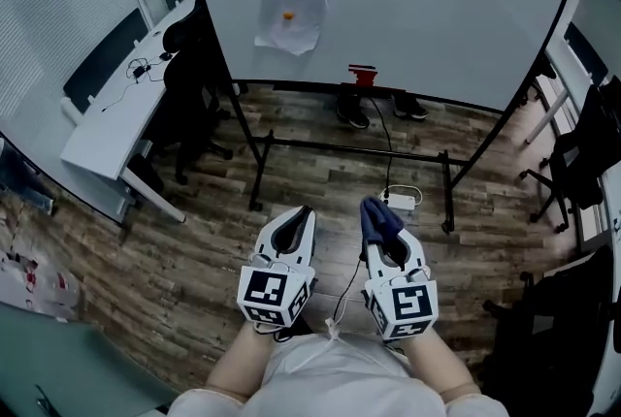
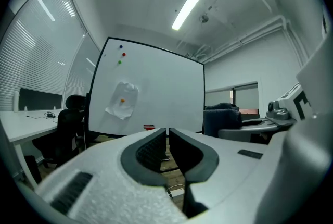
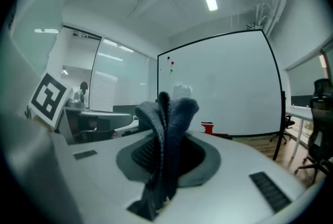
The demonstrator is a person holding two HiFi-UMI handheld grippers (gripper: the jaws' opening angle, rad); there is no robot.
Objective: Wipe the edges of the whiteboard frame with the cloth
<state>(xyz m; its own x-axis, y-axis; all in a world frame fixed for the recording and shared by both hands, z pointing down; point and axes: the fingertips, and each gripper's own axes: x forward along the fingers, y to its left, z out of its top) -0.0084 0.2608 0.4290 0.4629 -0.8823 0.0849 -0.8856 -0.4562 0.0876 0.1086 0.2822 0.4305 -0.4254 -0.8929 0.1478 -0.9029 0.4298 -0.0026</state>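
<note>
1. Blue-grey cloth [image 1: 380, 217] sits at 5 o'clock, clamped in the right gripper [image 1: 385, 233]; jaws closed on it, folds poking past the tips.
2. Left gripper [image 1: 294, 226] at 7 o'clock: jaws almost together, thin slit, nothing between.
3. Whiteboard [image 1: 437, 8] stands at 12 o'clock, its black frame [image 1: 291, 83] well apart from both grippers.
4. White paper [image 1: 289, 13] hangs on the board at 11 o'clock under an orange magnet [image 1: 288, 16]; a red item [image 1: 363, 74] rests at the lower edge.
</note>
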